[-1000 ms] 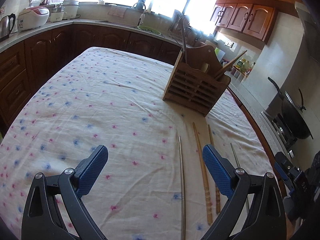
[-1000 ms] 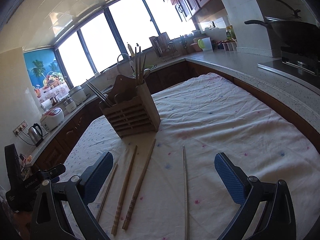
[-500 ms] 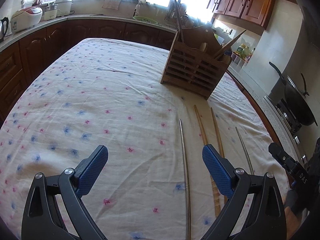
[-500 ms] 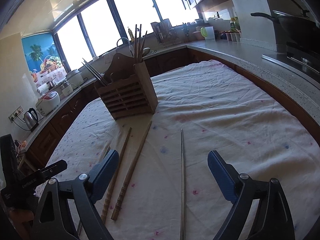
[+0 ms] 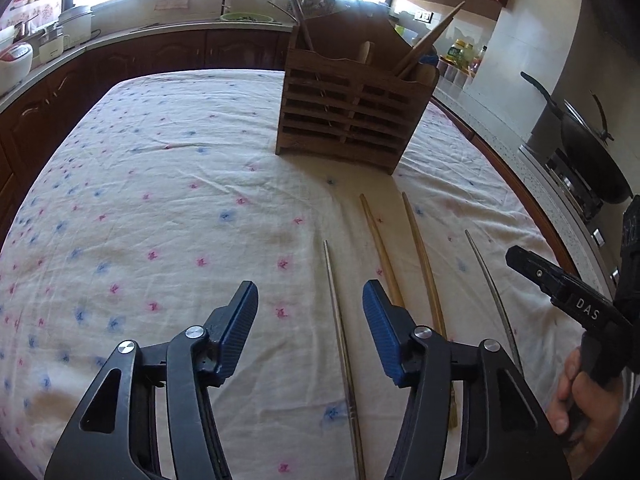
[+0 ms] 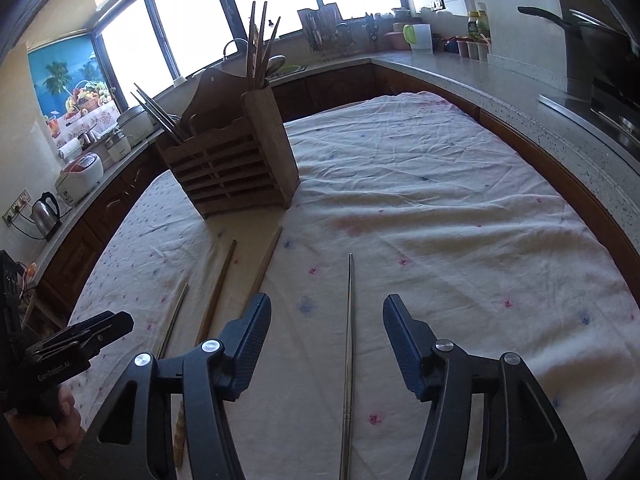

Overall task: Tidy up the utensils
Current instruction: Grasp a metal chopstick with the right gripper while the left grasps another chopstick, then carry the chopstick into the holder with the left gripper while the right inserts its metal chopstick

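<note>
On the flowered tablecloth (image 5: 160, 184) lie two metal chopsticks and two wooden ones. In the left wrist view my left gripper (image 5: 310, 320) hovers low over one metal chopstick (image 5: 338, 320), which lies between its blue pads, untouched; the jaws are closing. The wooden chopsticks (image 5: 380, 248) and the second metal chopstick (image 5: 488, 288) lie to its right. In the right wrist view my right gripper (image 6: 328, 340) straddles that second metal chopstick (image 6: 350, 340), jaws closing, pads clear of it. The wooden utensil holder (image 5: 348, 108) stands upright beyond, with chopsticks in it.
Kitchen counters ring the table. A wok (image 5: 588, 152) sits on the stove at the right; a rice cooker (image 6: 78, 176) and kettle (image 6: 46, 210) stand on the left counter. A person's hand (image 5: 580, 400) holds the right gripper's handle. Bare cloth stretches left of the holder.
Both grippers have moved forward and lower toward the chopsticks. Their jaws have narrowed from wide open to about half width, each around a metal chopstick lying on the cloth.
</note>
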Available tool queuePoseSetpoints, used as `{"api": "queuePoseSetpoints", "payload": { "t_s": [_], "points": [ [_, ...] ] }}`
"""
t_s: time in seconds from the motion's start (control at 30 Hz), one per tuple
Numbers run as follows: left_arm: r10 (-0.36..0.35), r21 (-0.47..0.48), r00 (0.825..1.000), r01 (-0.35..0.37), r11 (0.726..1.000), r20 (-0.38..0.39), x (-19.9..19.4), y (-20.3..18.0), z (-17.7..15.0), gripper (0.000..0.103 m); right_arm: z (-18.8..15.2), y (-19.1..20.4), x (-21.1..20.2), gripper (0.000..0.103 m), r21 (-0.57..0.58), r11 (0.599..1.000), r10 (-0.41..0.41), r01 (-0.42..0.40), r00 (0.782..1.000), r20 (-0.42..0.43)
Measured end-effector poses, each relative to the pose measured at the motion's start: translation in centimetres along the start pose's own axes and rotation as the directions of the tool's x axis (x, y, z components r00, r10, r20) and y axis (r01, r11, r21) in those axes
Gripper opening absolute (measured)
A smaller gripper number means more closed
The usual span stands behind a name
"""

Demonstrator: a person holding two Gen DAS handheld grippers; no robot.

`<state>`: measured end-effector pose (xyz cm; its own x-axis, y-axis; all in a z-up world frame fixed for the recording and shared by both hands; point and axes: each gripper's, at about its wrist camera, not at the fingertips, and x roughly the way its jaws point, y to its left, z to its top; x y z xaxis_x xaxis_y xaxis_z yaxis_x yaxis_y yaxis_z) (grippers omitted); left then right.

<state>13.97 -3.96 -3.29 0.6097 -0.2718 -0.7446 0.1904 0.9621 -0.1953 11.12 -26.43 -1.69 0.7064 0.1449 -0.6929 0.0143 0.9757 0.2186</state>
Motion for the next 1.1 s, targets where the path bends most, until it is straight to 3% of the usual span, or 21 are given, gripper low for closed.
{"api": "queuePoseSetpoints", "payload": {
  "t_s": [0.07,0.37,0.53,0.7,0.73,0.83,1.1],
  "points": [
    [0.009,0.026,1.000,-0.008,1.000,-0.028,1.2,-0.5,0.6,0.045,0.5,0.0,1.1,0.055,-0.019,1.000,-0.011,0.010,1.000,-0.023],
    [-0.002,0.051,0.995,0.007,0.999,-0.098,4.7,-1.0,1.3,0.027,1.6,0.1,5.5,0.038,-0.073,0.996,-0.049,0.042,0.993,-0.103],
    [0.031,0.104,0.997,-0.024,0.994,-0.067,5.0,-1.9,1.2,0.024,1.7,0.0,6.7,0.028,-0.112,0.992,-0.078,0.064,0.988,-0.131],
    [0.043,0.116,0.998,-0.036,0.993,-0.054,5.4,-2.0,1.6,0.006,1.9,0.6,7.4,0.024,-0.189,0.978,-0.118,0.091,0.984,-0.133],
    [0.035,0.111,0.998,-0.029,0.993,-0.053,5.5,-1.8,1.6,0.005,1.9,0.6,7.5,0.023,-0.192,0.977,-0.116,0.090,0.985,-0.129],
    [0.023,0.099,0.998,-0.018,0.995,-0.054,5.4,-1.6,1.8,0.004,1.9,0.6,7.4,0.006,-0.189,0.978,-0.113,0.089,0.986,-0.124],
    [-0.052,0.023,0.997,0.053,0.998,-0.055,3.8,-0.6,2.0,0.003,2.0,0.3,5.8,0.004,-0.113,0.993,-0.034,0.020,0.992,-0.121]
  ]
}}
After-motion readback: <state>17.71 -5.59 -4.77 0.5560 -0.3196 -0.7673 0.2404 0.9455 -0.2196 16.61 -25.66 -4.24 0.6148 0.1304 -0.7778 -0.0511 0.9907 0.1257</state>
